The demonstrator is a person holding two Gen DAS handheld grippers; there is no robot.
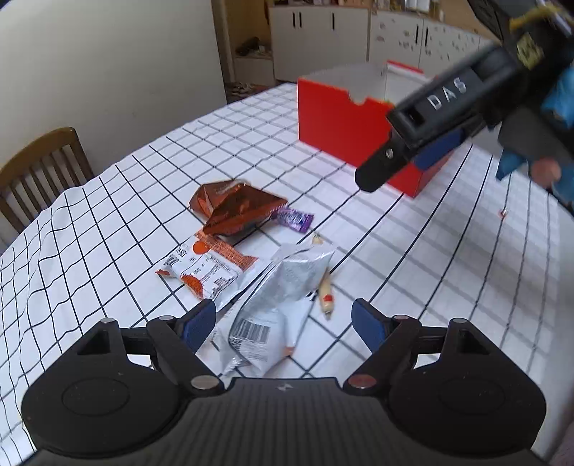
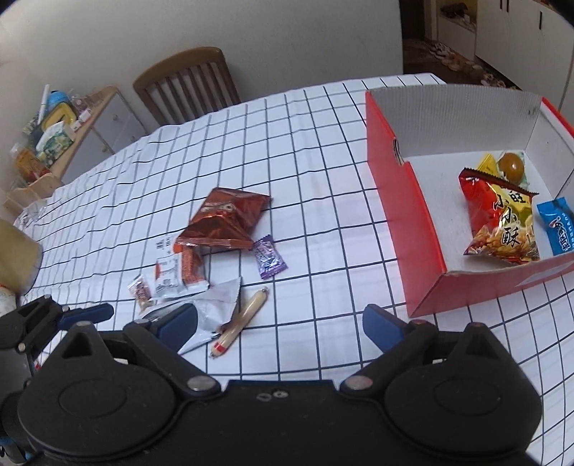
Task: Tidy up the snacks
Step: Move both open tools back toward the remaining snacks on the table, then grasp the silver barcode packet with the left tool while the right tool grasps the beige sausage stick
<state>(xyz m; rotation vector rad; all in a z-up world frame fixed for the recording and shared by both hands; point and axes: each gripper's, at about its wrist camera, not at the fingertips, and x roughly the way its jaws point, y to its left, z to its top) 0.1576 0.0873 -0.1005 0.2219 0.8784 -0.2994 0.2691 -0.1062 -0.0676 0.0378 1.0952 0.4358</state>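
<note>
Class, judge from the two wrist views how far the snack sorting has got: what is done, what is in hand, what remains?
Done: the red box already holds a red-and-yellow bag, a blue packet and a few small sweets. In hand: nothing; the left gripper and right gripper are both open above the pile. Left: the orange bag, purple candy, silver pouch, sausage stick and small packets on the tablecloth.

1. I see a worktop under a white grid-checked cloth.
2. Upper left of the frame, a wooden chair against a cream wall.
3. White cabinets at the top.
4. Far left, a cluttered low shelf.
</note>
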